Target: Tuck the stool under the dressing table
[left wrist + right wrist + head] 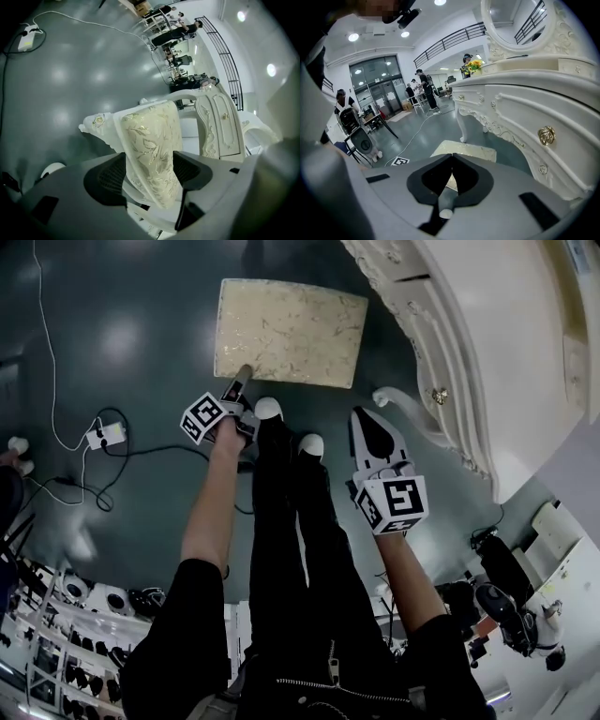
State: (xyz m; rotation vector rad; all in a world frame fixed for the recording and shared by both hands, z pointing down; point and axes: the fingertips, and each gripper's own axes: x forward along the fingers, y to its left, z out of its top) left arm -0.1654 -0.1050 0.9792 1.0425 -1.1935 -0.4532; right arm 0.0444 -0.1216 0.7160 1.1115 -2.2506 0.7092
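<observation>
The stool (291, 329) has a cream, gold-patterned cushion and stands on the dark floor, left of the white carved dressing table (487, 343). My left gripper (240, 381) reaches the stool's near edge. In the left gripper view its jaws (149, 164) are closed on the cushion edge (152, 140), with the dressing table's (220, 124) drawers behind. My right gripper (367, 423) hangs shut and empty near the table's curved leg (394, 397). Its view shows the tips (452, 161) meeting, the stool (464, 151) beyond them and the table front (520, 108) to the right.
A white power strip (105, 435) with cables lies on the floor to the left. The person's white-toed shoes (268, 409) stand just behind the stool. Equipment racks (66, 634) fill the lower left. Several people and a black chair (361, 138) are far off.
</observation>
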